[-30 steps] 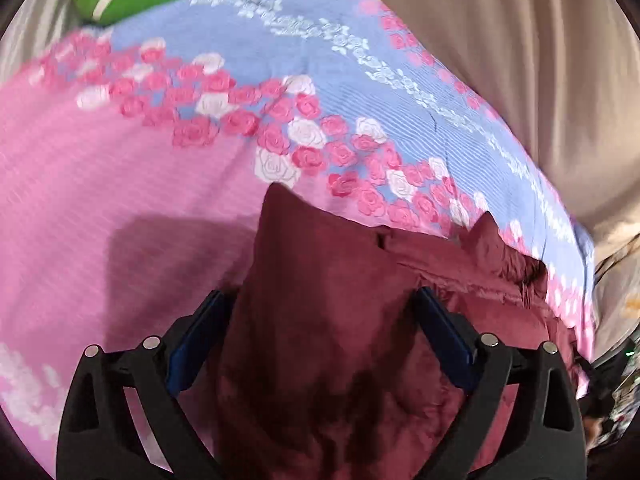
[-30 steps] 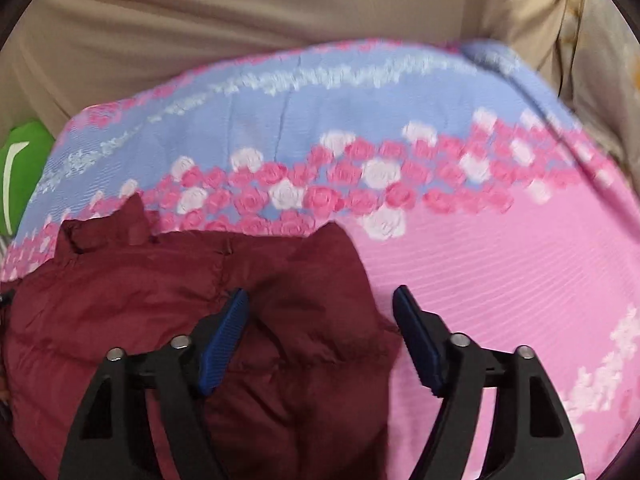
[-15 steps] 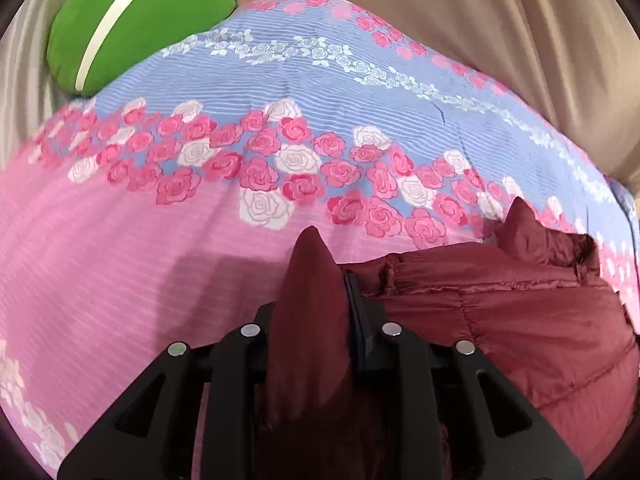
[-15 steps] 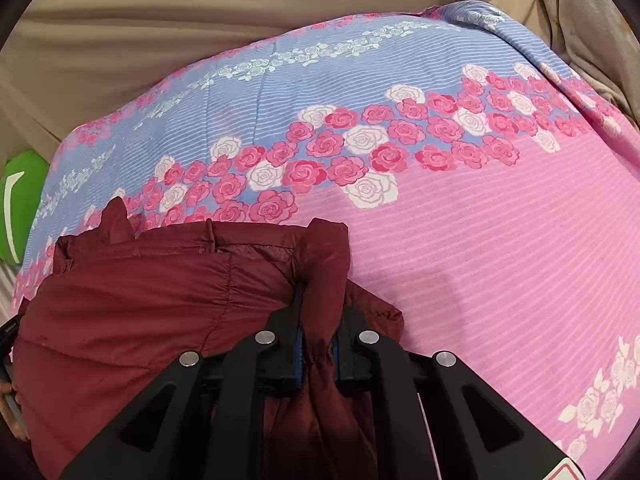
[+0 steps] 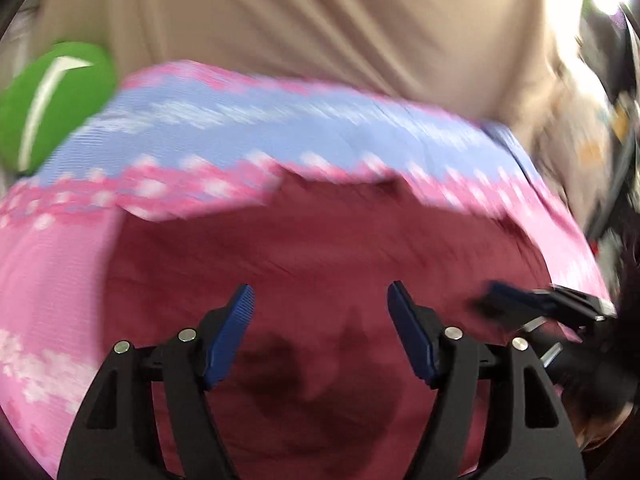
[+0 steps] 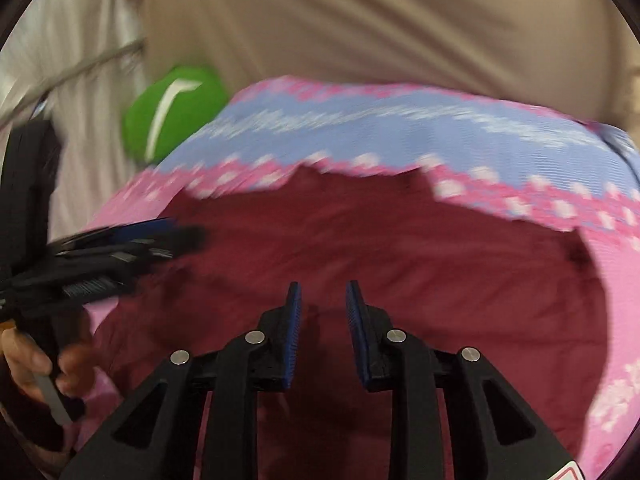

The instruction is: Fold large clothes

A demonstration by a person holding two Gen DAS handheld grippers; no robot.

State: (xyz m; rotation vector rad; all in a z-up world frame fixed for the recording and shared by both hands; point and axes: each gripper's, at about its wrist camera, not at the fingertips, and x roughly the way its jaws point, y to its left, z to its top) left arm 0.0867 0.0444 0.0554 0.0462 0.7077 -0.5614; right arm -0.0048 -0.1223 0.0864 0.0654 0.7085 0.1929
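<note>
A dark red puffy jacket (image 5: 320,248) lies spread on a pink and blue floral bedspread (image 5: 248,120); it also fills the middle of the right wrist view (image 6: 400,240). My left gripper (image 5: 320,320) hovers over the jacket with its jaws wide apart and empty. My right gripper (image 6: 320,312) is above the jacket with its jaws a narrow gap apart, holding nothing. The right gripper shows at the right edge of the left wrist view (image 5: 532,304). The left gripper shows at the left of the right wrist view (image 6: 120,248). Both views are motion-blurred.
A green cushion (image 5: 52,100) with a white stripe lies at the bed's far left corner, also in the right wrist view (image 6: 172,112). A beige curtain (image 5: 320,20) hangs behind the bed. Clutter stands at the far right (image 5: 608,128).
Both grippers have let go of the jacket's corners and opened. They have pulled back and up, and the jacket now lies spread wider on the bedspread.
</note>
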